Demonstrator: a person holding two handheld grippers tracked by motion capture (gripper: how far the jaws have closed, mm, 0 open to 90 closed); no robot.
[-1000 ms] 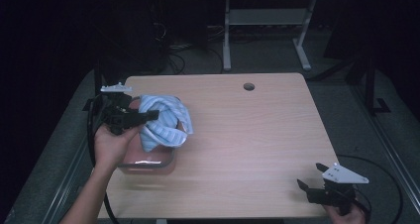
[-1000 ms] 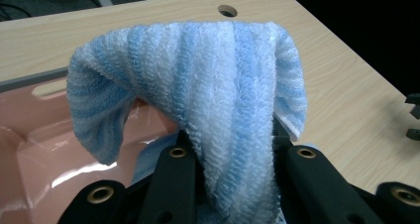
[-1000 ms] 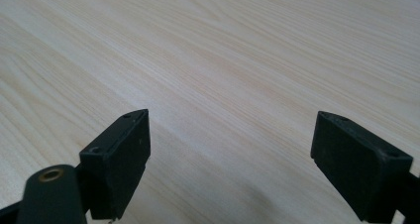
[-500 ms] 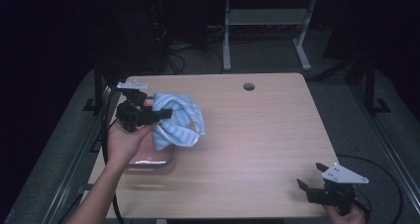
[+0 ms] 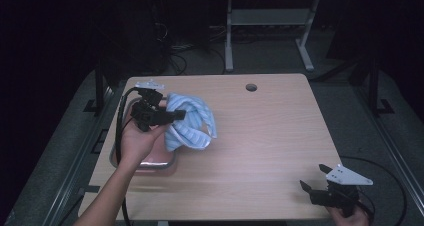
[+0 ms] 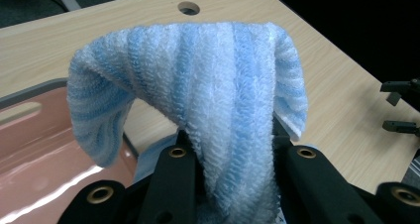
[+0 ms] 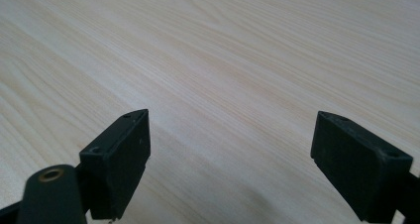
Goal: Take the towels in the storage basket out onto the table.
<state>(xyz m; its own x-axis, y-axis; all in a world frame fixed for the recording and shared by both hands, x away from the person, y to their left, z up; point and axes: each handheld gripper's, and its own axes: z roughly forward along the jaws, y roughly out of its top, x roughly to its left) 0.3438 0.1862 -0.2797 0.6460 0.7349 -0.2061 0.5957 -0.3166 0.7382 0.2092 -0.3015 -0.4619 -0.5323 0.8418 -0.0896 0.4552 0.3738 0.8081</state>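
Terry cloth, striped blue and white, is bunching between the left gripper's (image 6: 228,169) fingers (image 6: 173,179), which are clamped on a thick fold of the towel (image 6: 198,80). From that pinch the towel is arching up and drooping over both sides in the left gripper view, so the fingertips themselves are being buried in the pile and only the black finger bodies are showing. In the high view the left gripper (image 5: 172,117) is holding the towel (image 5: 192,123) in the air above the left part of the table (image 5: 270,136), partly over the pink tray (image 5: 150,161). How far the towel is hanging clear of the tray is hard to make out. The tray is lying at the table's left edge, and much of it is being covered by the person's left hand (image 5: 137,141) and the towel. That hand is wrapping the gripper from below, the forearm rising from the bottom edge and angling up to the right.

At the near right corner the right gripper (image 5: 315,181) is resting low, its fingers (image 7: 119,159) standing wide apart with nothing between them, bare wood grain showing in the gap. The right hand (image 5: 350,217) is being cut off by the bottom edge.
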